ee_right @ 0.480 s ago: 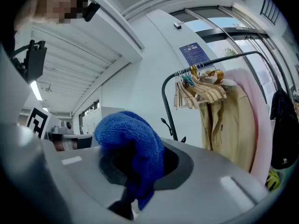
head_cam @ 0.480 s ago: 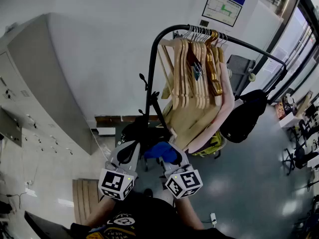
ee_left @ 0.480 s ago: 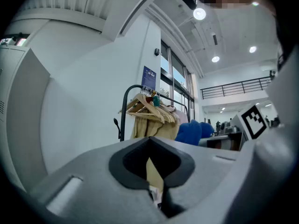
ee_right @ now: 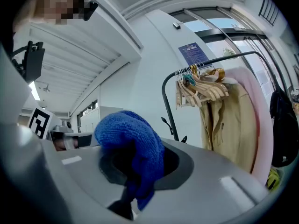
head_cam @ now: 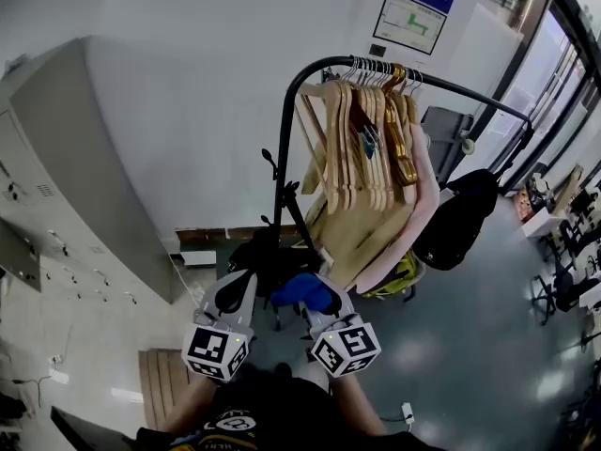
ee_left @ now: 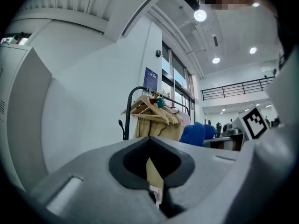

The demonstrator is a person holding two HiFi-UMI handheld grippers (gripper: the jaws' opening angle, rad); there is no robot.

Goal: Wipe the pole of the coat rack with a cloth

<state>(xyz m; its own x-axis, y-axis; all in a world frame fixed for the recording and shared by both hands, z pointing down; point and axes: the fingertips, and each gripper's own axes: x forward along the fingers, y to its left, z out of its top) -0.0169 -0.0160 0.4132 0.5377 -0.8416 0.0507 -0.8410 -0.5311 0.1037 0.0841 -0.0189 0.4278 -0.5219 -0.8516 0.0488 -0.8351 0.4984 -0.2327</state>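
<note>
Change: next to none since half a second back. Both grippers sit where they were; the slight frame shift looks like head motion.
Right hand-held gripper (head_cam: 319, 301): clamped on the blue cloth (ee_right: 133, 146), which is bunched over the jaw tips.
Left hand-held gripper (head_cam: 237, 287): jaws together, nothing in them.
Pole (head_cam: 279, 172): black upright at the rack's left end, ahead of both grippers; the cloth is apart from it.
Task read: wipe not started, approach pending.
Room: wall side of the pole is open. Hangers (head_cam: 371, 139) and coats crowd its right, and a peg (head_cam: 269, 150) juts out mid-pole.
</note>
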